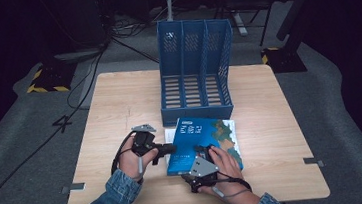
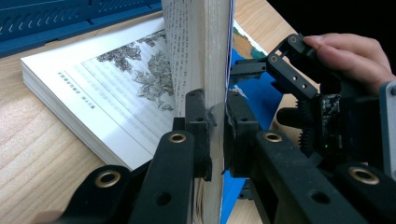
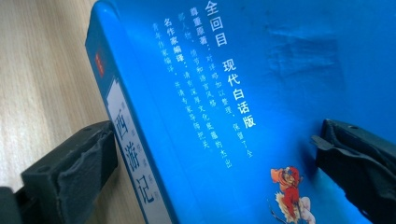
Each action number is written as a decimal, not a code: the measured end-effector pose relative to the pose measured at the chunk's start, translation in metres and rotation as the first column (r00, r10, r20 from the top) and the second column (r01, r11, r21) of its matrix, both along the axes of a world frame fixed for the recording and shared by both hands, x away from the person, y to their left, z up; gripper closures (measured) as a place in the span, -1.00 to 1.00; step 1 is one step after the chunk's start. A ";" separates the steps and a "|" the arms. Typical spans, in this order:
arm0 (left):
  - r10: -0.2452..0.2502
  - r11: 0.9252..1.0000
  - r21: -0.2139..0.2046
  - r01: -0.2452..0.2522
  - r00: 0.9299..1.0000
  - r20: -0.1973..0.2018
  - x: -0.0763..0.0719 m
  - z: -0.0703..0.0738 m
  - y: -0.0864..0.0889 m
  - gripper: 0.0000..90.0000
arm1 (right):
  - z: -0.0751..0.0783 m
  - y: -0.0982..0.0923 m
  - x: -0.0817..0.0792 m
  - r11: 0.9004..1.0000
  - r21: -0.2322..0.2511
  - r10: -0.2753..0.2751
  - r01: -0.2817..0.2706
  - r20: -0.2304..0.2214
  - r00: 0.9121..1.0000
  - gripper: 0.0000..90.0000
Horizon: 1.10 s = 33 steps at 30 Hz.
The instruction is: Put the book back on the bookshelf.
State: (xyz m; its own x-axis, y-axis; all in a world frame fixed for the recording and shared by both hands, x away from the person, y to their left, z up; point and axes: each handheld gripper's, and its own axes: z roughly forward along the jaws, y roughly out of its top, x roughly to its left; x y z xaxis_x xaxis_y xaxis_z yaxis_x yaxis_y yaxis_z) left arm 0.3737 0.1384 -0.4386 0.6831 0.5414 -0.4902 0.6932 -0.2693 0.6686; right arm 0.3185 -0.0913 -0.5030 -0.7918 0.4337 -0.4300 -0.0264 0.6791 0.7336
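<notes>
Black jaws of the left gripper [image 2: 215, 135] stood nearest the lens in the left gripper view, clamped together on the lifted part of the blue book [image 1: 200, 143]: its cover and a thick wad of pages, held up on edge. Beneath the raised wad, an illustrated page [image 2: 126, 84] lay exposed and flat. Grip sat at the book's left edge, probably chosen so the wad could be swung or held while the other hand worked.

In the right gripper view, the right gripper [image 3: 210, 168] had its jaws apart, one pad just beside the spine with its white title label, the other over the blue cover near the small printed figure. Whether either pad pressed on the book could not be told; they looked to straddle it without squeezing. Judged: the right gripper was being set to take the book by its spine side.

From the high view, the left gripper [image 1: 166, 148] met the book's left edge, and the right gripper [image 1: 204, 157] sat on the near part of the cover under the person's right hand [image 1: 225, 165].

Book lay near the front middle of the wooden table [image 1: 119, 103], just in front of the blue file rack [image 1: 195, 75], touching or nearly touching its base. Rack stood upright, compartments facing the person, likely the book's destination.
</notes>
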 end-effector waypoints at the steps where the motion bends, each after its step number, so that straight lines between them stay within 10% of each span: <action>1: 0.002 1.000 -0.006 -0.002 1.000 -0.001 0.000 0.000 0.000 0.82 | 0.000 0.000 0.000 1.000 -0.008 0.000 0.000 0.008 1.000 -1.00; 13: -0.007 0.999 -0.039 0.006 1.000 -0.010 -0.001 0.003 -0.001 0.82 | -0.004 0.003 -0.002 0.994 -0.101 -0.016 0.032 0.148 0.989 -1.00; 33: 0.103 0.992 -0.068 -0.104 0.994 -0.026 0.001 -0.010 -0.002 0.73 | -0.009 0.002 0.010 0.999 -0.006 -0.033 0.033 0.085 0.996 -1.00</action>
